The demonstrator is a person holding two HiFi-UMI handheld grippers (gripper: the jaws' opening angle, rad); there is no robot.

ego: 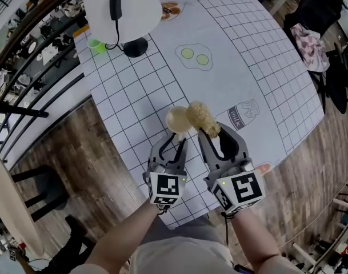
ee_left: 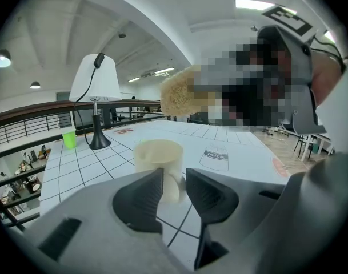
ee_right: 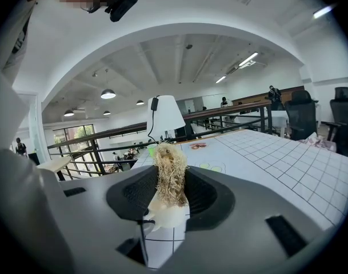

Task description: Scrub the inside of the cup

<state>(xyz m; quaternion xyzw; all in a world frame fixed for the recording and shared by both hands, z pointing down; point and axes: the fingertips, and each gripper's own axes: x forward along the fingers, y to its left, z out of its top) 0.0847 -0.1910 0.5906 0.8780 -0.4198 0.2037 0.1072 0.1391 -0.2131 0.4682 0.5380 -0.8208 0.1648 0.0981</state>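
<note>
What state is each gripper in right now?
Left gripper: open, jaws either side of the handle of the cup, not clamped.
Right gripper: closed on the scrubber.

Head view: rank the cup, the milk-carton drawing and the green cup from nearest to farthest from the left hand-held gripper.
1. cream cup, just ahead of the left hand-held gripper.
2. milk-carton drawing, off to the right.
3. green cup, far away at the upper left.
</note>
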